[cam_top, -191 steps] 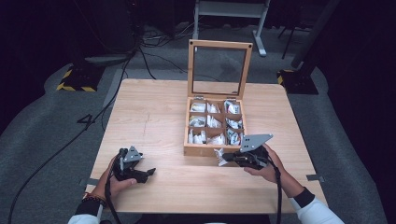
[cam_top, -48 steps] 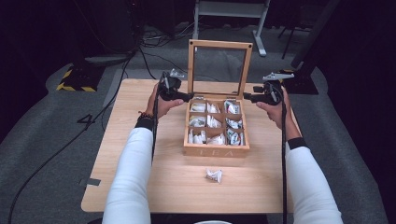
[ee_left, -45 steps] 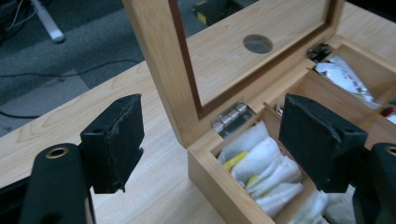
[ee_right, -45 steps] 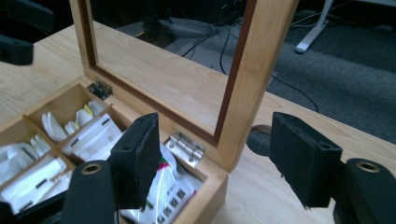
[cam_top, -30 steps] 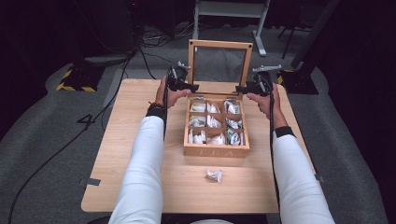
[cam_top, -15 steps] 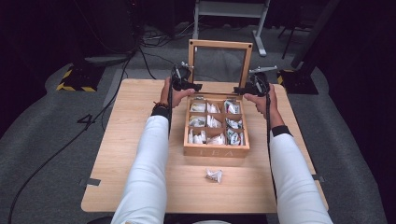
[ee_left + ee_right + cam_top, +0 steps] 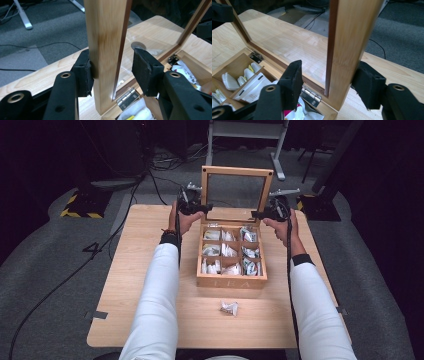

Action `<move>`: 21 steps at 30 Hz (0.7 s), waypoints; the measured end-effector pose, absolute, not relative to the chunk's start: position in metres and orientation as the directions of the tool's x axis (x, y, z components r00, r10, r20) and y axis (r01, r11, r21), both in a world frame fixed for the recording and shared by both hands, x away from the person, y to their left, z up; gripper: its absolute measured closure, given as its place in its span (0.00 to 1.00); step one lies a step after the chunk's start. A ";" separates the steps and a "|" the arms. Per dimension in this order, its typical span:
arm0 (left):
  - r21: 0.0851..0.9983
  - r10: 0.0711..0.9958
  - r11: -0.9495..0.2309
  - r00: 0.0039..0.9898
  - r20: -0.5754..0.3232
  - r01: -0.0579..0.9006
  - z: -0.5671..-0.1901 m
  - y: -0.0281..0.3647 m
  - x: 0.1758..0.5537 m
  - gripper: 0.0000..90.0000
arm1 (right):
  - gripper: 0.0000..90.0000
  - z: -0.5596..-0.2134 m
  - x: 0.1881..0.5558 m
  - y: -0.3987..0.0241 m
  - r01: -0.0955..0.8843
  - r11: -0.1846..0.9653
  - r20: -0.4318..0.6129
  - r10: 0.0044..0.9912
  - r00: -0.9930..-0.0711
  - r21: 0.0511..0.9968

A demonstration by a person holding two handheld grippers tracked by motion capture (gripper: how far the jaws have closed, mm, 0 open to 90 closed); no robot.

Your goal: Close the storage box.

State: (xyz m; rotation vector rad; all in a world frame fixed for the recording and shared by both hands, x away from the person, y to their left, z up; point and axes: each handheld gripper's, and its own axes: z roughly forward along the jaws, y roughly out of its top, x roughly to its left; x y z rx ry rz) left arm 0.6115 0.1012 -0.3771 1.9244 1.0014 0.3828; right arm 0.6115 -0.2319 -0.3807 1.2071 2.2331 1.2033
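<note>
Both grippers straddle the upright lid [image 7: 237, 170] of a wooden tea box [image 7: 231, 282] lettered "TEA" on its front wall. Left gripper [image 7: 112, 70]: jaws just closing, one pad against the lid's left frame post, the other pad still clear of it. Right gripper [image 7: 329, 80]: jaws closing around the right post, outer pad touching, inner pad apart. One sachet [image 7: 229, 308] lies on the table [image 7: 130, 285] near the person; the box's compartments hold more sachets.

Upright lid [image 7: 237, 171] blocks passage behind box [image 7: 231, 281].
</note>
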 end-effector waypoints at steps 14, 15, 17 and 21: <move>0.866 0.733 -0.287 0.676 -0.077 0.410 -0.345 0.111 0.573 0.62 | 0.59 -0.357 0.581 -0.239 0.438 0.267 0.063 0.792 -0.607 0.858; 0.867 0.733 -0.285 0.676 -0.078 0.409 -0.344 0.111 0.570 0.62 | 0.60 -0.355 0.577 -0.239 0.427 0.272 0.048 0.795 -0.605 0.862; 0.868 0.729 -0.301 0.682 -0.058 0.396 -0.341 0.111 0.565 0.62 | 0.60 -0.353 0.572 -0.239 0.422 0.281 0.039 0.794 -0.607 0.862; 0.868 0.724 -0.318 0.689 -0.037 0.380 -0.336 0.110 0.556 0.61 | 0.60 -0.351 0.565 -0.240 0.409 0.287 0.029 0.789 -0.614 0.866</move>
